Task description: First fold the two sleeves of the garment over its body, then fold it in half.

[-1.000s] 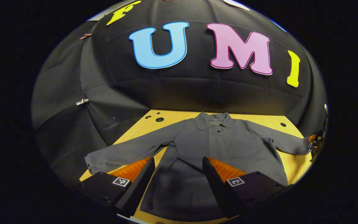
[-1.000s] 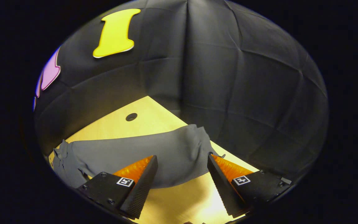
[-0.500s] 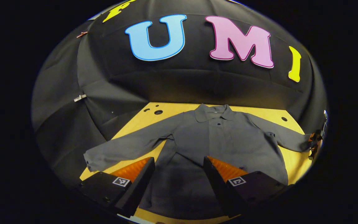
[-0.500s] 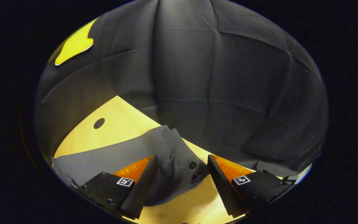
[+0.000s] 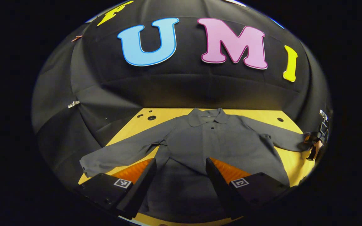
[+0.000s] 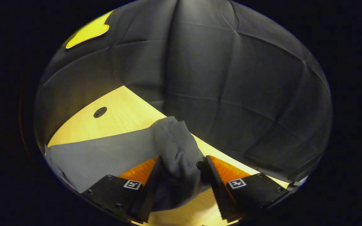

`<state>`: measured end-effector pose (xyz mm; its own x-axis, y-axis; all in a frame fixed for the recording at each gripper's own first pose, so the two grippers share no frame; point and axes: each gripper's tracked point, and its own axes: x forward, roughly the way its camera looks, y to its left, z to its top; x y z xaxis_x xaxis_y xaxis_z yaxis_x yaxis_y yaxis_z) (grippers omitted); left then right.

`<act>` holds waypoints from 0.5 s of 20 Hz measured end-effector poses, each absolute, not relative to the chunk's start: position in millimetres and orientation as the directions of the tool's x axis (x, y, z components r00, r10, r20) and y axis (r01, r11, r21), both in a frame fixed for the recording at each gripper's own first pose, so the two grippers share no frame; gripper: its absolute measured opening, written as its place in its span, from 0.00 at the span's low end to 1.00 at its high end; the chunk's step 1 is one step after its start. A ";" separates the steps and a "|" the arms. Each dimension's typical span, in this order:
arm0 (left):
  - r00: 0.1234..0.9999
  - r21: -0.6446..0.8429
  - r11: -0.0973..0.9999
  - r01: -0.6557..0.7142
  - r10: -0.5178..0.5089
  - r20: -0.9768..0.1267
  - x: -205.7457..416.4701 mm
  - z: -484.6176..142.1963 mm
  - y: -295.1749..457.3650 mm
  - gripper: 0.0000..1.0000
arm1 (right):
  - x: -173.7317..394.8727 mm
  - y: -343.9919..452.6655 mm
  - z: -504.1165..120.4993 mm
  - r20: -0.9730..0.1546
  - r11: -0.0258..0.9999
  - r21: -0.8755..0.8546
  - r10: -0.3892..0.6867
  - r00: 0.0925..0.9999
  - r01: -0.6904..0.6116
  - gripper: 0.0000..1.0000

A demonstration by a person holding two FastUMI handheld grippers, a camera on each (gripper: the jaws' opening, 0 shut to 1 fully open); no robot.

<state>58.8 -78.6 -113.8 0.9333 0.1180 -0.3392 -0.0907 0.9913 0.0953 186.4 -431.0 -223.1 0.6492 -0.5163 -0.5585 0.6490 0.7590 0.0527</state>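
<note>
Lying flat and face up on the pale wooden desk (image 5: pixel 174 113), the grey collared shirt (image 5: pixel 218 141) has its collar (image 5: pixel 208 113) toward the black cloth wall (image 5: pixel 181 88) and both sleeves spread out to the sides, neither one folded over the body yet. In the left gripper view, the left tongs (image 5: pixel 180 183) hang above the shirt's lower hem with their jaws wide apart, gripping nothing; grey cloth shows in the gap between the two fingers. The shirt's left sleeve (image 5: pixel 121 152) runs out toward the desk's near left corner, its cuff close to the edge. A small dark button (image 5: pixel 212 128) sits on the placket just below the collar.

Off at the far right of that same view, the right tongs (image 5: pixel 313 142) are at the end of the right sleeve (image 5: pixel 281 138). The right gripper view gives the closer look: the right tongs (image 6: pixel 181 185) have the right sleeve's cuff (image 6: pixel 176 157) bunched between them, both fingers pressing into the cloth, with a cuff button (image 6: pixel 199 164) right against the inner face of one finger (the one on the right side of that view). The cuff is humped up off the desk, while the rest of the sleeve lies flat on the wood. A round hole (image 6: pixel 100 112) in the desk top shows beyond the sleeve.
</note>
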 end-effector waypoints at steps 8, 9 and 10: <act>0.936 0.035 0.994 -0.108 0.114 -0.333 49.9 -115.2 -74.7 0.99 | 196.7 -408.9 -223.8 -0.578 0.822 0.023 -0.454 0.678 0.569 0.07; 0.938 0.032 0.993 -0.114 0.118 -0.327 48.9 -113.8 -72.7 0.99 | 196.3 -410.1 -222.8 -0.587 0.824 0.022 -0.447 0.675 0.566 0.07; 0.940 0.030 0.992 -0.119 0.123 -0.320 49.1 -111.6 -69.8 0.99 | 195.2 -408.4 -221.6 -0.599 0.821 0.028 -0.443 0.667 0.570 0.07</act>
